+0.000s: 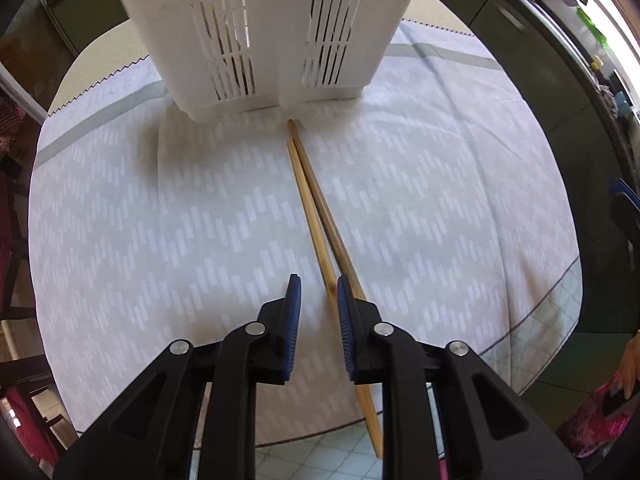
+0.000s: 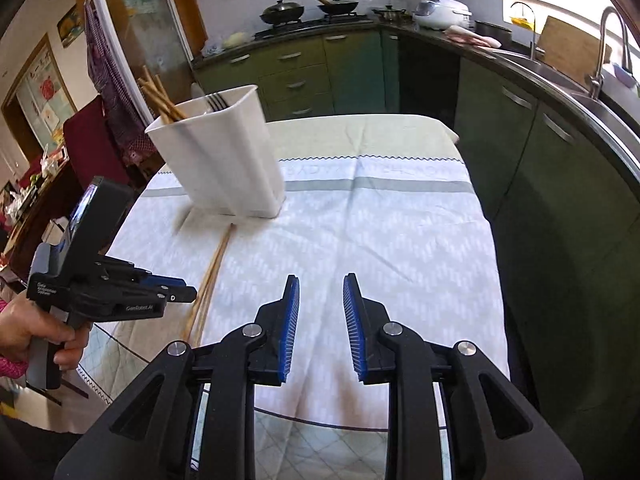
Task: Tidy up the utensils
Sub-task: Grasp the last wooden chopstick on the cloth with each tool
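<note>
Two wooden chopsticks (image 1: 316,208) lie side by side on the pale tablecloth (image 1: 160,220), their far tips touching the base of a white slotted utensil holder (image 1: 276,40). My left gripper (image 1: 318,290) is open just above their near part, one chopstick between the jaws, the other under the right finger. In the right wrist view the holder (image 2: 224,160) holds several chopsticks (image 2: 158,96) and a fork (image 2: 216,101); the two loose chopsticks (image 2: 212,276) lie to its front. The left gripper (image 2: 182,290) hovers over them. My right gripper (image 2: 321,284) is open and empty above the cloth.
The table (image 2: 360,132) stands in a kitchen with green cabinets (image 2: 560,184) on the right, a stove with pans (image 2: 312,10) behind and a sink (image 2: 560,76). A dark red chair (image 2: 92,144) stands at the left. The chopsticks' near ends overhang the table's front edge (image 1: 320,432).
</note>
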A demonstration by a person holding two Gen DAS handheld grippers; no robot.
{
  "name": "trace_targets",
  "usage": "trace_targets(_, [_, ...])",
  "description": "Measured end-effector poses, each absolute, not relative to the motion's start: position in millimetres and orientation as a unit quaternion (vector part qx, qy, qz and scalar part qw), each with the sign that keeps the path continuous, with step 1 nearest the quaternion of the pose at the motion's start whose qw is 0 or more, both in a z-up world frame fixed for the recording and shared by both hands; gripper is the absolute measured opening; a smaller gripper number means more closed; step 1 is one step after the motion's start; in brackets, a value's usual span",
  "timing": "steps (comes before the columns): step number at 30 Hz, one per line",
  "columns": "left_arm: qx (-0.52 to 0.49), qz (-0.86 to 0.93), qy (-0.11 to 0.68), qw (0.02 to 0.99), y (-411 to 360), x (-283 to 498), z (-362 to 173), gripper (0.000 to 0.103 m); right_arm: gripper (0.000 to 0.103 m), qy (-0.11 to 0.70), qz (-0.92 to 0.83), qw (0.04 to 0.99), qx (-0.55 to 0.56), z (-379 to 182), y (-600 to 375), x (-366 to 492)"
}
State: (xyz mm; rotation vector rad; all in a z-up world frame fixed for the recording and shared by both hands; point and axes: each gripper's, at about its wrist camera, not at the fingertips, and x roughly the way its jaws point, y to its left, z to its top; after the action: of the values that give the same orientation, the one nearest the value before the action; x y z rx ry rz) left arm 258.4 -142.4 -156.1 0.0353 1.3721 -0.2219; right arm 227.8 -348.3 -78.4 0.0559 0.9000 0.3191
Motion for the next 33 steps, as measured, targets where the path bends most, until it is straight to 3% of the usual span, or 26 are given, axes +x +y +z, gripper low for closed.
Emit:
trace_targets(5, [0.015, -0.092, 0.646, 0.758, -151, 262, -166, 0.017, 0.031, 0.434, 0.162, 0.886, 0.031, -74, -350, 235])
trace_targets(10, [0.023, -0.085, 0.648, 0.757, -148, 263, -169, 0.010, 0.031, 0.454, 0.191, 0.870, 0.010, -90, -317, 240])
trace_targets(21, [0.012, -0.063, 0.653, 0.755, -84, 249, -171, 0.009, 0.031, 0.521, 0.258, 0.813, -0.030, -127, -221, 271])
trace_targets(33, [-0.003, -0.066, 0.649, 0.758, -51, 241, -164, 0.009, 0.030, 0.556, 0.218, 0.794, -0.115, -160, -152, 294])
